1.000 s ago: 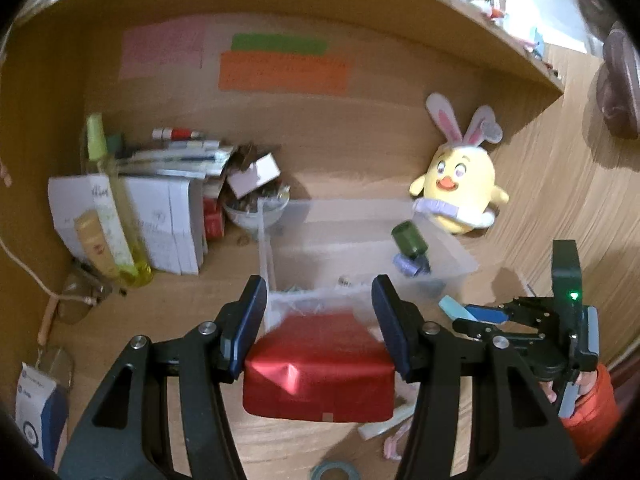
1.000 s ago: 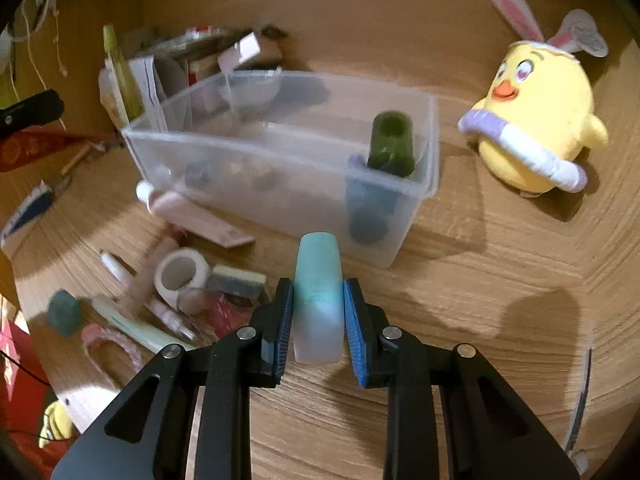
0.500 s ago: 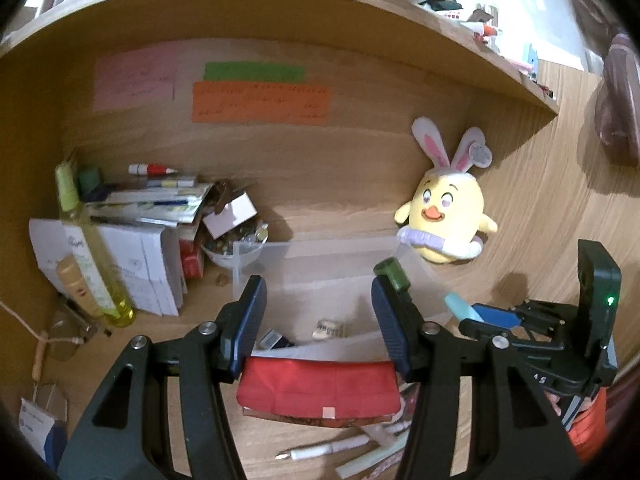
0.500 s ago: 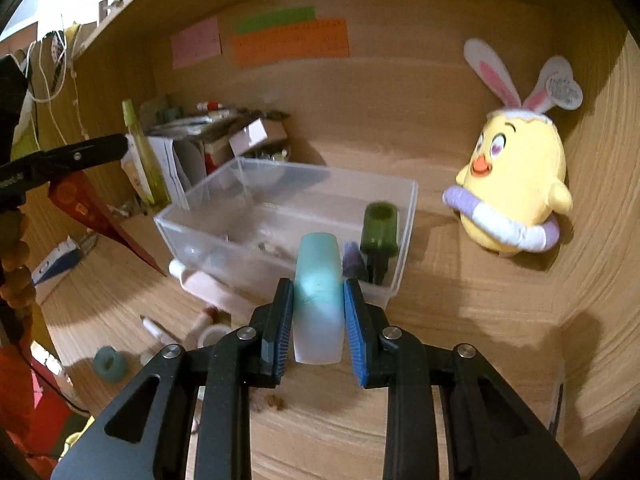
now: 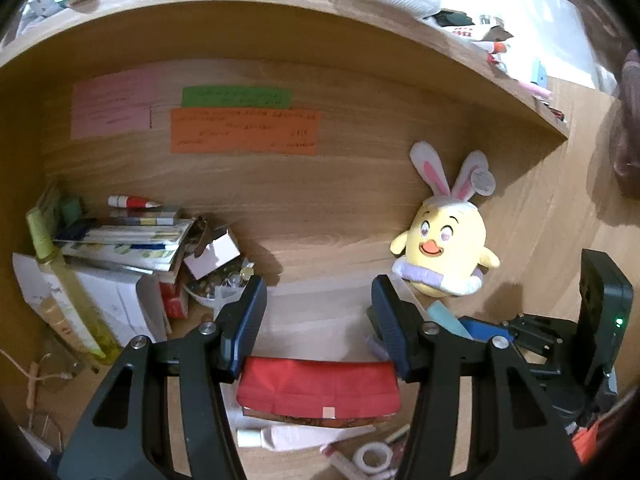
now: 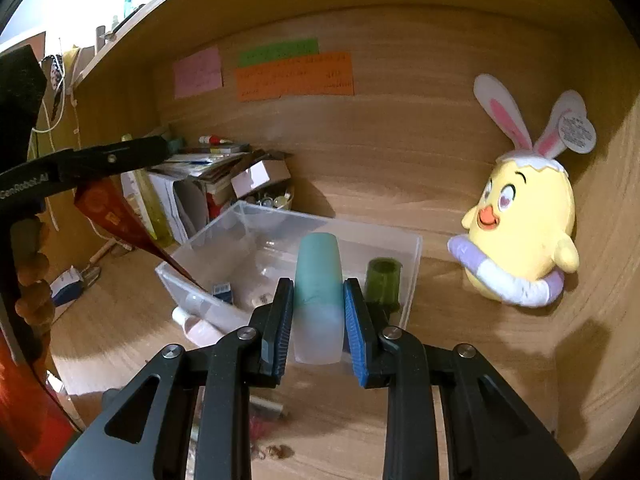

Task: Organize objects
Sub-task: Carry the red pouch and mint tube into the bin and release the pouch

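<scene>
My left gripper [image 5: 318, 308] is shut on a flat red packet [image 5: 318, 388], which hangs between the lower parts of its fingers. In the right wrist view that packet [image 6: 116, 216] dangles from the left gripper [image 6: 160, 150] over the near left corner of a clear plastic bin [image 6: 414, 256]. My right gripper [image 6: 318, 300] is shut on a pale teal tube [image 6: 318, 276], held above the bin's near wall. In the bin stand a dark green bottle [image 6: 384, 280] and a small blue box [image 6: 222, 290]. From the left wrist view, the right gripper [image 5: 472, 330] sits at the right with the teal tube [image 5: 442, 316].
A yellow plush chick [image 6: 520, 232] leans on the back wall to the right. Stacked books and boxes [image 5: 120, 240], a yellow-green bottle [image 5: 68, 296] and a bowl of small items [image 5: 216, 284] crowd the left. A white tube [image 5: 288, 436] and tape roll [image 5: 370, 458] lie below. A shelf [image 5: 360, 40] hangs overhead.
Both grippers have risen with their loads still held. The bin and desk clutter have slid lower in both views, and more of the back wall and shelf shows.
</scene>
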Action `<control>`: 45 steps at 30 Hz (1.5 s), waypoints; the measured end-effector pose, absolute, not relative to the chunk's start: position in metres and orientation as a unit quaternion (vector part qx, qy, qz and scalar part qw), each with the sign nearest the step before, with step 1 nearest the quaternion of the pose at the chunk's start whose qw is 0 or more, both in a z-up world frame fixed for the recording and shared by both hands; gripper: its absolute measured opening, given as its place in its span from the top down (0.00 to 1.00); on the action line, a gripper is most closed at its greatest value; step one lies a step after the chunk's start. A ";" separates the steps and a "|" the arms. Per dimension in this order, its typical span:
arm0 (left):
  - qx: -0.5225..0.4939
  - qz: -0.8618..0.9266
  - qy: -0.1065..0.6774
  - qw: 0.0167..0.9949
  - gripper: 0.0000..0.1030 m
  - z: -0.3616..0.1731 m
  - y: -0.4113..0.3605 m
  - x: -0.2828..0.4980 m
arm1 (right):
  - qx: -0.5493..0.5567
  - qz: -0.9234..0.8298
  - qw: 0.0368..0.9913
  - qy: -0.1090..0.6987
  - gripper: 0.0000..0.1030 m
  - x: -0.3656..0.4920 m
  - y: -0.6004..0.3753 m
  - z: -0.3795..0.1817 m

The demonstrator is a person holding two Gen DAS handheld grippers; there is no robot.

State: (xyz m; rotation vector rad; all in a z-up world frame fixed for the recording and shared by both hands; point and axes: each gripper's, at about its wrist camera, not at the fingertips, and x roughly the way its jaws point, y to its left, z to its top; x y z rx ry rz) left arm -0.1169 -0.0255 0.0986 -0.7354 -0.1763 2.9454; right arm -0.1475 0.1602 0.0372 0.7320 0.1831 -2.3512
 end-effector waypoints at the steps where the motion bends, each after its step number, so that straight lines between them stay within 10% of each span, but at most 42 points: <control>1: -0.242 0.967 -0.057 0.049 0.47 0.098 -0.025 -0.121 | 0.280 -0.898 0.330 0.073 0.78 -0.151 0.158 0.037; 45: -0.382 0.921 -0.049 0.052 0.41 -0.003 -0.036 -0.181 | 0.396 -0.842 0.338 0.142 0.74 -0.218 0.093 -0.029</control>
